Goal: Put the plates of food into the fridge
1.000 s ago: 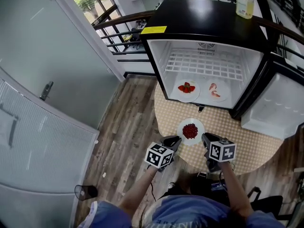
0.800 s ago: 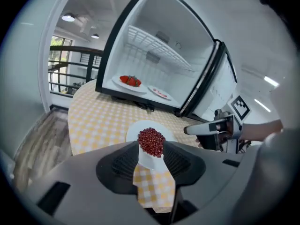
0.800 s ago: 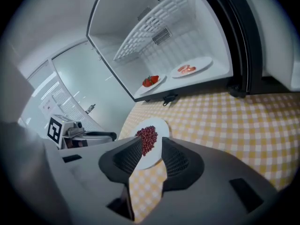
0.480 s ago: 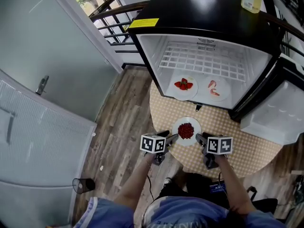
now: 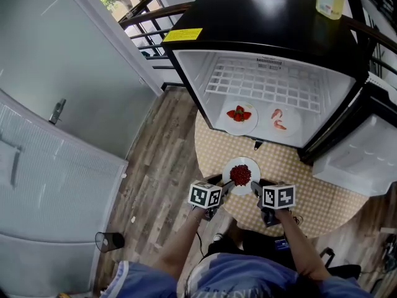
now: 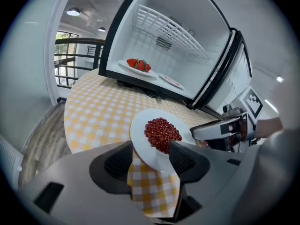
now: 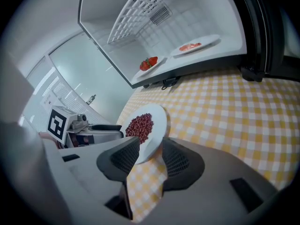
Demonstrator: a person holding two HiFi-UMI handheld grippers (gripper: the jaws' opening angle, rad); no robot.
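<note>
Plate of berries is set on surface, lower centre of head view, before open fridge. Jaws of left gripper and right gripper just opened; spread astride rim, not pinching. Risk: unequal closure tips plate, berries spilled.

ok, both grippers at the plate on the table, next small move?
Probably close both on the rim: left gripper and right gripper have just opened their jaws, and the plate edge sits between each pair, not yet pinched.
</note>
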